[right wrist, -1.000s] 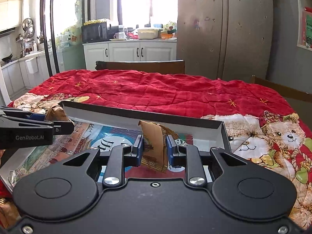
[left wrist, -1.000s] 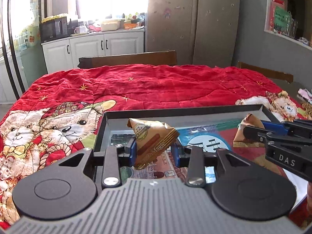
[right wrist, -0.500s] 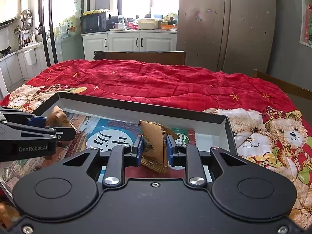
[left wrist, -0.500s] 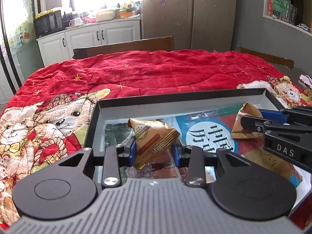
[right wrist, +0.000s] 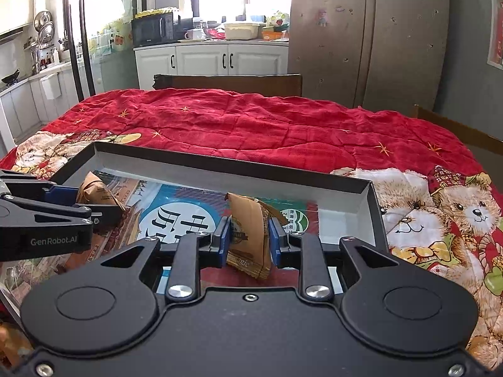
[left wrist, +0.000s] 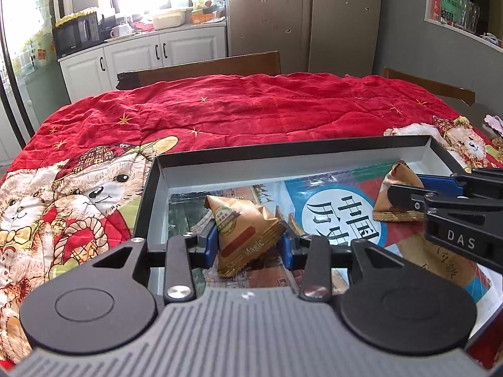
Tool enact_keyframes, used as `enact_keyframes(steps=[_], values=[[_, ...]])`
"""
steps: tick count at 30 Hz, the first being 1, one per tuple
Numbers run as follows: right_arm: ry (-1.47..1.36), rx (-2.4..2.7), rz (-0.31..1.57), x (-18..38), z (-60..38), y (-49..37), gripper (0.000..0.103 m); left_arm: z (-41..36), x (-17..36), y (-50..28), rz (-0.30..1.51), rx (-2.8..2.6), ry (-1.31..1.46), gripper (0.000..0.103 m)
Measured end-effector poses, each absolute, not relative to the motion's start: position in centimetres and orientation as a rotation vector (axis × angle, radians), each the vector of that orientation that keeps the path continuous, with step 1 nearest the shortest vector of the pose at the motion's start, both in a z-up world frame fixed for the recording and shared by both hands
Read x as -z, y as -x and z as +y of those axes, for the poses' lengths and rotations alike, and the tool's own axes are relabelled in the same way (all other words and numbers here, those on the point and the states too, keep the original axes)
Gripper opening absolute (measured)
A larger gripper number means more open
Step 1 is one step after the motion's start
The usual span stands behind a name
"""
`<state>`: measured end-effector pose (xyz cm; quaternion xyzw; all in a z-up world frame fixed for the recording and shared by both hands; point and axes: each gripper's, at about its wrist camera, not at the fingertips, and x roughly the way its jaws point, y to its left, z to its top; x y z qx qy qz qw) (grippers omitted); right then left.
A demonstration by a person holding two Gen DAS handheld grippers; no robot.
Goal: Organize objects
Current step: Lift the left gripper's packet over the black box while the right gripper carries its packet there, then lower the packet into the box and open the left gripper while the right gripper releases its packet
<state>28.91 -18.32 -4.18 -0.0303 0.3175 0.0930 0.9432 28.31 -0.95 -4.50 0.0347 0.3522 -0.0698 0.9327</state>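
Note:
My left gripper [left wrist: 248,245] is shut on a golden-brown snack packet [left wrist: 243,229] and holds it over the left part of a shallow dark-rimmed box [left wrist: 283,154] lined with a printed sheet. My right gripper [right wrist: 248,235] is shut on a second, similar packet [right wrist: 250,232] over the right part of the same box [right wrist: 220,163]. Each gripper shows in the other's view: the right one [left wrist: 405,198] with its packet [left wrist: 396,182], the left one [right wrist: 91,213] with its packet [right wrist: 97,194].
The box lies on a red quilt with teddy bears [left wrist: 251,113] over a table. Wooden chair backs [left wrist: 201,69] stand at the far side. Kitchen cabinets [right wrist: 213,59] and a fridge [right wrist: 367,37] lie beyond.
Both grippers have moved forward and down over the box, still holding their packets. The box interior shows more fully now.

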Motion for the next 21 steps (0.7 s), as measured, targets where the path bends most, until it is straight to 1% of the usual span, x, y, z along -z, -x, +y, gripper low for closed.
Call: enact_keyframes(steps=[2,6,11,14,18,21], values=[[0.059,-0.190,0.649,4.20,-18.31,-28.91,0.026,-0.95,4.47,-28.25,0.718,0.142,-0.070,0.057],[0.046,-0.193,0.657,4.27,-18.38,-28.92,0.028,-0.95,4.45,-28.27,0.716,0.142,-0.073,0.059],[0.038,-0.192,0.657,4.24,-18.47,-28.90,0.029,-0.96,4.38,-28.16,0.707,0.143,-0.071,0.066],[0.037,-0.186,0.651,4.14,-18.57,-28.80,0.038,-1.05,4.31,-28.02,0.700,0.143,-0.075,0.068],[0.042,-0.177,0.643,4.07,-18.64,-28.68,0.040,-0.98,4.17,-27.85,0.691,0.143,-0.071,0.073],[0.041,-0.174,0.638,3.98,-18.72,-28.59,0.044,-0.91,4.03,-27.65,0.685,0.144,-0.066,0.075]])
